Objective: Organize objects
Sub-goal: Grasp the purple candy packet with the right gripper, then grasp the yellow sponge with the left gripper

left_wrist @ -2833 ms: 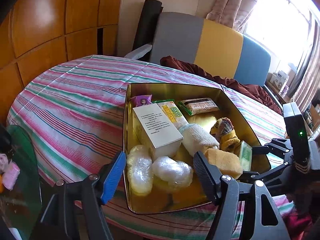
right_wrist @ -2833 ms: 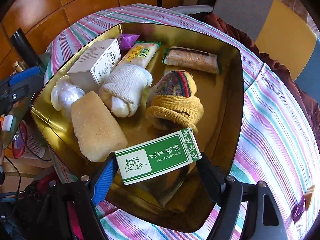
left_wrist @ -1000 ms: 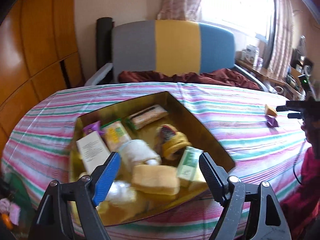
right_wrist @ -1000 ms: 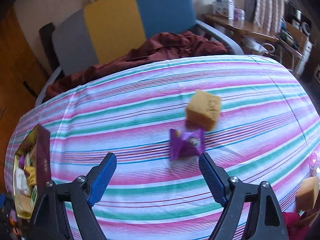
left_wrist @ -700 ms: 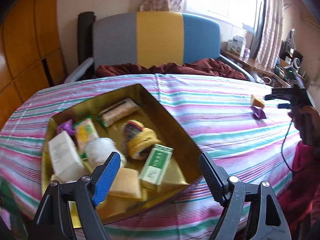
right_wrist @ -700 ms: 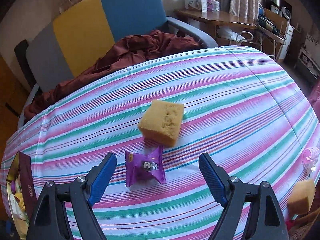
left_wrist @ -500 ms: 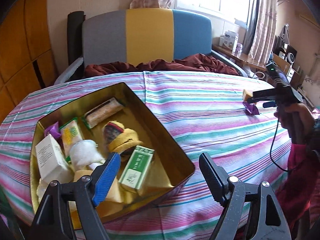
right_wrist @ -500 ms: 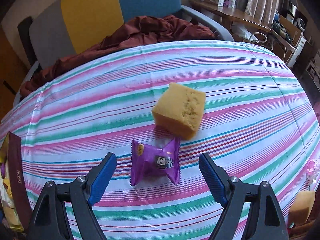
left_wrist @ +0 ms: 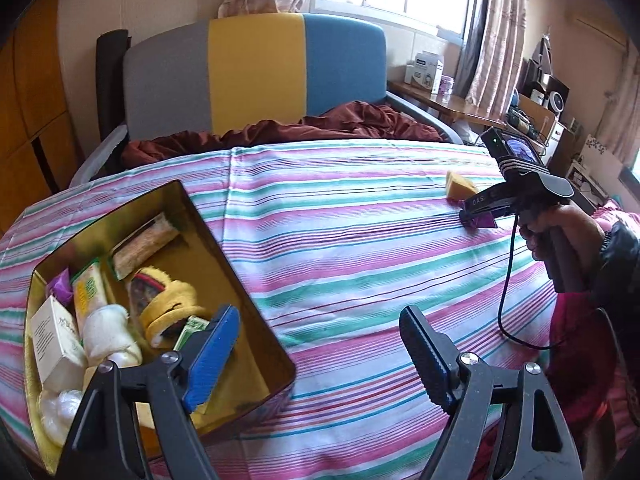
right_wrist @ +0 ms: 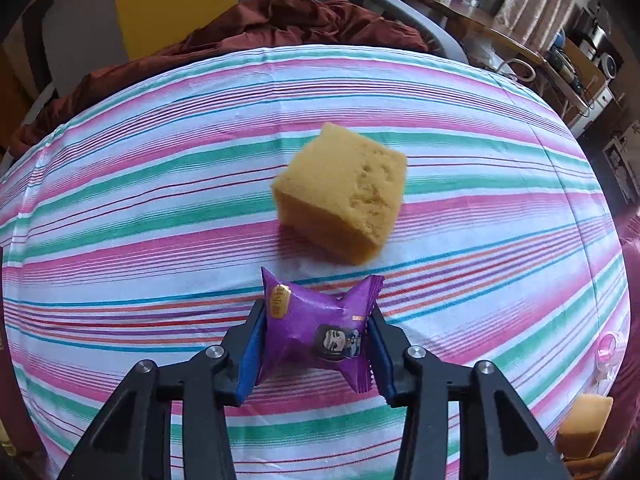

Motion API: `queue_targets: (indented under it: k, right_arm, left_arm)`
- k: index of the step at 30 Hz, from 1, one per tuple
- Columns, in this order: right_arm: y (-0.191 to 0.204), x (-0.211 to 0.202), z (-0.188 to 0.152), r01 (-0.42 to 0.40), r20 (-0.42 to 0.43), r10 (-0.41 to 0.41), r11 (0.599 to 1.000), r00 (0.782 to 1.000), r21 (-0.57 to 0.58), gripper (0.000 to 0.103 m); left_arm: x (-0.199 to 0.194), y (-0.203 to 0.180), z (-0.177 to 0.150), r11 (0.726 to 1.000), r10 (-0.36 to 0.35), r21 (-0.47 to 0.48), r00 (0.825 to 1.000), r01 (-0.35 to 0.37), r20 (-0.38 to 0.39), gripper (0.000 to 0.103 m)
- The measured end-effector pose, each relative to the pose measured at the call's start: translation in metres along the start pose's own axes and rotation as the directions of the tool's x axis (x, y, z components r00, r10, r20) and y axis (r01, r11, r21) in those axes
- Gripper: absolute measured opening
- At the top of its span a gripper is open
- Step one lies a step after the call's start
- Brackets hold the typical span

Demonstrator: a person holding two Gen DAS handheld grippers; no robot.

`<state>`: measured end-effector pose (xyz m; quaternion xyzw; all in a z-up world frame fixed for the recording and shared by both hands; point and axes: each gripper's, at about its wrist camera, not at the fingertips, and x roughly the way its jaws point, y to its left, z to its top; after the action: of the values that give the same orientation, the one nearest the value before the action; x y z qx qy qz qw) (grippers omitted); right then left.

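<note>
My right gripper [right_wrist: 316,342] is shut on a purple snack packet [right_wrist: 320,332] lying on the striped tablecloth [right_wrist: 120,208]. A yellow sponge cube [right_wrist: 344,196] sits just beyond it. In the left wrist view the right gripper [left_wrist: 476,210] pinches the purple packet [left_wrist: 482,221] beside the sponge cube [left_wrist: 460,186] at the far right. My left gripper [left_wrist: 316,340] is open and empty, hovering over the near right corner of a gold tin [left_wrist: 248,280] holding a white box, rolled cloths, snack packs and a green box.
A grey, yellow and blue chair [left_wrist: 256,76] with a dark red cloth [left_wrist: 320,124] stands behind the table. A second yellow sponge [right_wrist: 584,428] lies at the table's near right edge. A side table with clutter [left_wrist: 440,92] is at the back right.
My right gripper has moved in and closed on the purple packet. My left gripper has swung right, away from the tin's contents.
</note>
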<state>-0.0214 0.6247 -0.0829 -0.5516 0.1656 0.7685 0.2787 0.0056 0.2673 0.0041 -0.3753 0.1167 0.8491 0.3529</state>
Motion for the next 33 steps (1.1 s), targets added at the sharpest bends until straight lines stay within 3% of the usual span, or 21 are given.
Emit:
queue_targets:
  k: [3,9,20,24,27,33]
  right_arm:
    - [-0.034,-0.009,-0.003,0.077,0.010,-0.079,0.987,0.997,0.144,0.046]
    - [-0.093,-0.024,-0.010,0.045,0.042,-0.067,0.916,0.997,0.399,0.046]
    - [-0.118,-0.041,-0.015,-0.132,0.160,0.053,0.835,0.986,0.534,0.046]
    - [-0.130,-0.040,-0.019,-0.206,0.188,0.116,0.786,0.975,0.583,0.046]
    - [-0.139,-0.039,-0.023,-0.259,0.217,0.156,0.741,0.964,0.619,0.046]
    - [-0.151,-0.046,-0.023,-0.303,0.290,0.141,0.697,0.947,0.650,0.046]
  left_arm:
    - [0.006,-0.012,0.010,1.000,-0.004,0.022,1.000,0.004,-0.005,0.083]
    - [0.031,-0.041,0.034,0.997,-0.025,0.065,0.999,0.028,-0.048,0.083]
    - [0.099,-0.100,0.094,0.979,-0.033,0.201,0.997,0.046,-0.067,0.083]
    - [0.133,-0.120,0.116,0.976,-0.126,0.160,0.984,0.146,-0.127,0.083]
    - [0.156,-0.142,0.132,0.972,-0.140,0.168,0.981,0.162,-0.135,0.088]
    - [0.205,-0.193,0.154,0.951,-0.139,0.258,0.980,0.172,-0.141,0.089]
